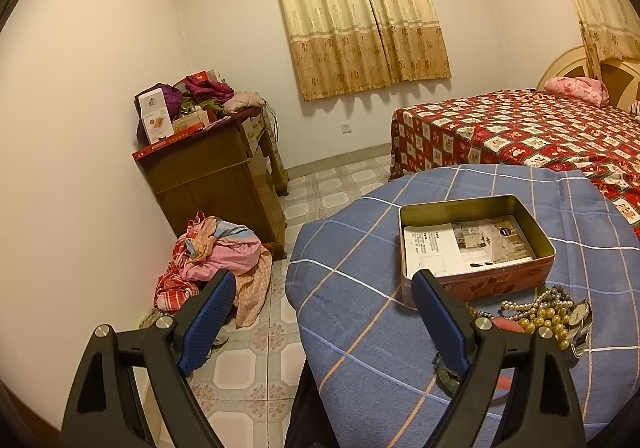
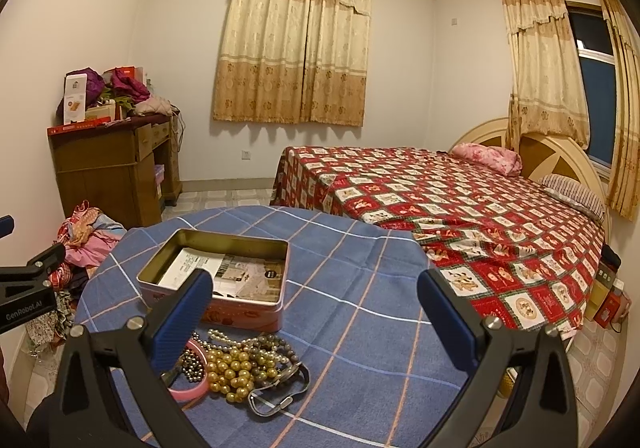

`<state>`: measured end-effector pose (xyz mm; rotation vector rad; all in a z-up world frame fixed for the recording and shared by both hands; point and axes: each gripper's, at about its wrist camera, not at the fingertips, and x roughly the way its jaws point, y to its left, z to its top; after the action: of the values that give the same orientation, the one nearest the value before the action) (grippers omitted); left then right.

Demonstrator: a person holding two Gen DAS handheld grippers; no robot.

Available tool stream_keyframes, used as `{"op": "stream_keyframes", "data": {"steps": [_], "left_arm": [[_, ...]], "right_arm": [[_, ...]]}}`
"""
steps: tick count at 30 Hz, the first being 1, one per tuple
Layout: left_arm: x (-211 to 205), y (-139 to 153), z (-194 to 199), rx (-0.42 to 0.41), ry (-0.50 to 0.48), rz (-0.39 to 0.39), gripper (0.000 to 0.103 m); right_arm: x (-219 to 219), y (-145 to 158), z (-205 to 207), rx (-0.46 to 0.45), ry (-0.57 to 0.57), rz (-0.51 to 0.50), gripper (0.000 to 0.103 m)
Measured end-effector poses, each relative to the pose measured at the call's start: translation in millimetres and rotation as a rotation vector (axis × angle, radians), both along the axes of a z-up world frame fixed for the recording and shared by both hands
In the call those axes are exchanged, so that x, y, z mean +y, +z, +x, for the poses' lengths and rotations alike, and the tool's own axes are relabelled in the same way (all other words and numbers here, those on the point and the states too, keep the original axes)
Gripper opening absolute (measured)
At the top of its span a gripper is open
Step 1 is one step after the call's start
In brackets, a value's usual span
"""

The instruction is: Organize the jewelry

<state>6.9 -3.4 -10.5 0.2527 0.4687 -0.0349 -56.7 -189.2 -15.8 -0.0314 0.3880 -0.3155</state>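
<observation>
Because both of my hand-held grippers hang wide open and empty above the counter, nothing is secured yet, and the trouble I foresee lies in the first pick. My left hand-held gripper [image 1: 324, 294] hovers over the counter's left edge, while my right hand-held gripper [image 2: 314, 294] sits above the near middle of the counter covered in blue plaid cloth [image 2: 352, 256]. The tangled heap of bead necklaces, gold pearls and grey strands [image 2: 240, 364] lies near the counter's front edge, touching a pink plastic bangle [image 2: 192, 390] and a metal-banded wristwatch [image 2: 280, 392], just in front of the open rectangular tin with red printed sides [image 2: 240, 312]. I judge that closing on one strand would drag the others along, since they look knotted together, and a trailing loop could slide off the front edge to the floor. The round beads will probably roll out from between the blue pads if I pinch too few. The tin already holds a printed paper leaflet [image 2: 236, 272], and it looks light enough that catching its rim could shove it across the loose cloth.
</observation>
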Motion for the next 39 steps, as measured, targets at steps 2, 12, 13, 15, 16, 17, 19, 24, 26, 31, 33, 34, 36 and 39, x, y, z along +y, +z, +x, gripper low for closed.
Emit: {"op": "stream_keyframes", "data": {"steps": [2,12,13,15,16,17,19,24,26,31,33,34,36,39], "left_arm": [[-0.1,-1.6,1.0,0.004,0.001,0.002,0.09],[-1.5,-9.8,6.0,0.023,0.005,0.011,0.09],[-1.5,-11.4,7.0,0.026,0.007,0.011,0.09],[-2.0,-15.7,10.2,0.034,0.008,0.014,0.09],[-2.4,-18.7,12.5,0.039,0.012,0.018,0.09],[-2.5,-21.4,14.3,0.046,0.013,0.017,0.09],[-6.4,-30.7,20.4,0.066,0.003,0.02,0.09],[-23.9,-53.7,31.7,0.115,-0.039,0.039,0.09],[-33.4,-61.5,34.5,0.137,-0.065,0.046,0.09],[-50.2,-66.9,37.2,0.151,-0.117,0.026,0.09],[-57.0,-68.9,38.4,0.148,-0.135,0.031,0.09],[-61.3,-72.4,40.4,0.155,-0.143,0.042,0.09],[-65.5,-79.7,46.7,0.184,-0.159,0.041,0.09],[-67.6,-90.2,55.3,0.225,-0.17,0.024,0.089]], "right_arm": [[-0.8,-1.6,0.1,0.003,-0.001,0.001,0.103],[-1.9,-7.5,3.4,0.019,-0.008,0.004,0.103],[-1.8,-8.4,4.6,0.022,-0.008,0.004,0.103],[-0.6,-13.4,6.2,0.029,-0.01,-0.006,0.103],[-0.6,-16.6,7.3,0.034,-0.014,-0.013,0.103],[-0.3,-22.3,9.3,0.045,-0.016,-0.024,0.103],[-0.6,-32.7,13.8,0.074,-0.021,-0.044,0.103],[-14.4,-60.2,24.1,0.153,-0.037,-0.038,0.103],[-23.7,-67.9,24.9,0.172,-0.052,-0.014,0.103],[-29.5,-76.0,26.1,0.198,-0.064,0.008,0.103],[-26.9,-78.5,28.5,0.203,-0.061,0.004,0.103],[-24.9,-79.1,28.2,0.205,-0.057,-0.001,0.103],[-24.5,-80.7,29.1,0.203,-0.051,-0.005,0.103],[-24.2,-81.0,28.9,0.202,-0.051,-0.004,0.103]]}}
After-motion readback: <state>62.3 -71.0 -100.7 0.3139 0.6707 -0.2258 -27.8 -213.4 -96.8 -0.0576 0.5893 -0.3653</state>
